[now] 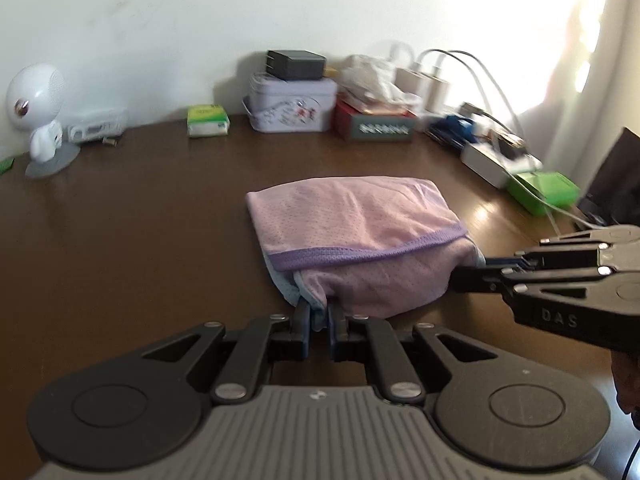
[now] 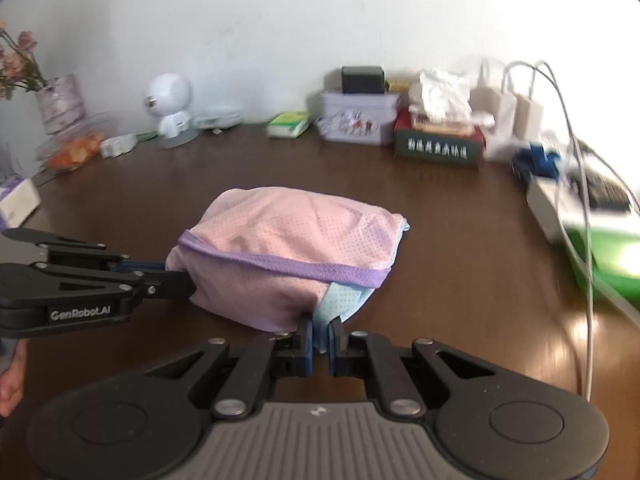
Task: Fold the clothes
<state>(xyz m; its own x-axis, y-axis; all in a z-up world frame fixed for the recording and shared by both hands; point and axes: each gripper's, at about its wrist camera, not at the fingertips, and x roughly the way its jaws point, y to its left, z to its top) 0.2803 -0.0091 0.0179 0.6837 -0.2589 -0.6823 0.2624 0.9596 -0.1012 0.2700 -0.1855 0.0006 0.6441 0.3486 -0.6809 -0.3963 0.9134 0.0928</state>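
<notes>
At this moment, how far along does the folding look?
Done: the pink garment is already doubled into a compact bundle on the brown table, its purple hem band across the top. In hand: the left gripper and right gripper are each shut on a near corner where a light blue layer shows. Left: laying that edge down, flattening, and letting go.

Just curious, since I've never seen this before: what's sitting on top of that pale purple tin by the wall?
A dark boxy block rests on the tin. What the block is cannot be told, and the tin's contents are hidden by its closed lid.
</notes>
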